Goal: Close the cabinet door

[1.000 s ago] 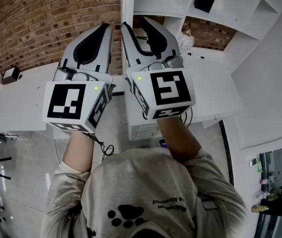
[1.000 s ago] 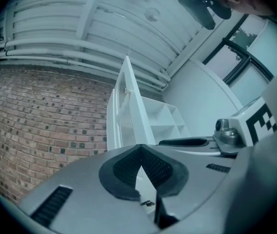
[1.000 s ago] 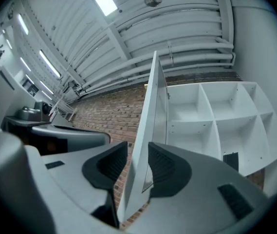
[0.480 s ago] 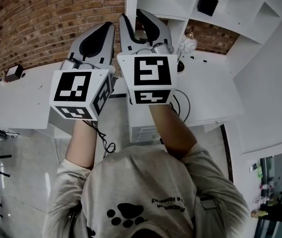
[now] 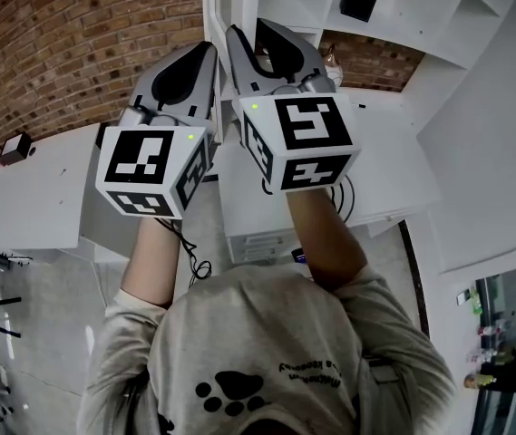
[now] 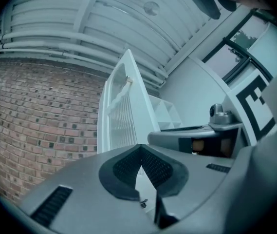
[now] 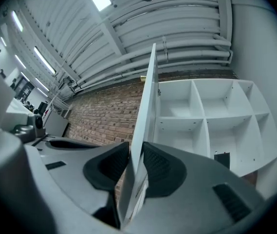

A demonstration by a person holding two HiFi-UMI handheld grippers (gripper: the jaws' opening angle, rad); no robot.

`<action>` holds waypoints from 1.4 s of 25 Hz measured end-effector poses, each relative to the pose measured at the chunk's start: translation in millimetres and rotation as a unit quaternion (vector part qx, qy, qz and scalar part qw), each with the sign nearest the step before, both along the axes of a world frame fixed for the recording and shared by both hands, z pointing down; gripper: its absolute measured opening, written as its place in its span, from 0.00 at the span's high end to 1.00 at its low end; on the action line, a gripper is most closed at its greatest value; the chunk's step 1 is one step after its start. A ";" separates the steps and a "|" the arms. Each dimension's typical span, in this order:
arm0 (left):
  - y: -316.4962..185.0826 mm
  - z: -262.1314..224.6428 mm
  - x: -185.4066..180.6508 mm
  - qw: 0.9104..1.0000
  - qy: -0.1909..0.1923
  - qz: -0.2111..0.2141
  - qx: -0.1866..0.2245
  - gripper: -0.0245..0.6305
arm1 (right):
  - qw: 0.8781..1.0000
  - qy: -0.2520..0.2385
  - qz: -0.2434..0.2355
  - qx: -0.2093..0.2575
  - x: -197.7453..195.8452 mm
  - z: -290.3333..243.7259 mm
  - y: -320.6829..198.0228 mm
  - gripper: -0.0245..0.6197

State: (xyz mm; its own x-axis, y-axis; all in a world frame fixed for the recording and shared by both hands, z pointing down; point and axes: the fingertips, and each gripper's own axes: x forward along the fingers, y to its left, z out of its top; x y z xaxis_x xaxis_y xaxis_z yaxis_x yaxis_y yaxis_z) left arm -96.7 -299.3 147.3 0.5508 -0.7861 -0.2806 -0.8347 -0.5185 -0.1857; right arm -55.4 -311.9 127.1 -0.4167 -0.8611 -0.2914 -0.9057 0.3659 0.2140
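Observation:
The white cabinet door stands open, edge-on, in the right gripper view. My right gripper has been closing its jaws, and both pads now press on the door's edge. To the right are the cabinet's open white compartments, one holding a small black object. In the head view my right gripper is raised at the door's edge. My left gripper is just to its left, shut with nothing in it. The left gripper view shows the door's ribbed face and its handle beyond the touching pads.
A brick wall runs behind the door. White tables stand below on both sides, with a drawer unit and cables between them. A small device sits on the left table. White pipes cross the ceiling.
Both grippers have shifted sideways close together at the door. The right jaws have narrowed onto the door's edge. The left gripper stays shut.

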 end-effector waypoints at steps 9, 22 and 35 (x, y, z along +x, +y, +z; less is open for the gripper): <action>-12.5 0.3 62.6 0.999 -0.009 0.040 0.004 0.95 | 0.997 -0.023 -0.048 -0.052 54.9 1.9 -16.3 0.82; -48.5 7.0 114.8 0.998 -0.027 0.050 -0.001 0.95 | 0.993 -0.042 -0.064 -0.090 141.3 3.5 -65.7 0.82; -103.0 12.1 158.6 0.998 -0.032 0.052 -0.002 0.95 | 0.988 -0.046 -0.129 -0.074 192.4 1.8 -126.7 0.82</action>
State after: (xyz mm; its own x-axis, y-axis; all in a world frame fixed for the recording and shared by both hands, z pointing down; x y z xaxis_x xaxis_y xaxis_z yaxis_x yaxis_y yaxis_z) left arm 61.9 -402.3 159.4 0.6465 -0.7244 -0.2394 -0.7625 -0.6029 -0.2347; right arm 137.0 -438.6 128.9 -0.6061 -0.7652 -0.2171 -0.7909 0.6088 0.0622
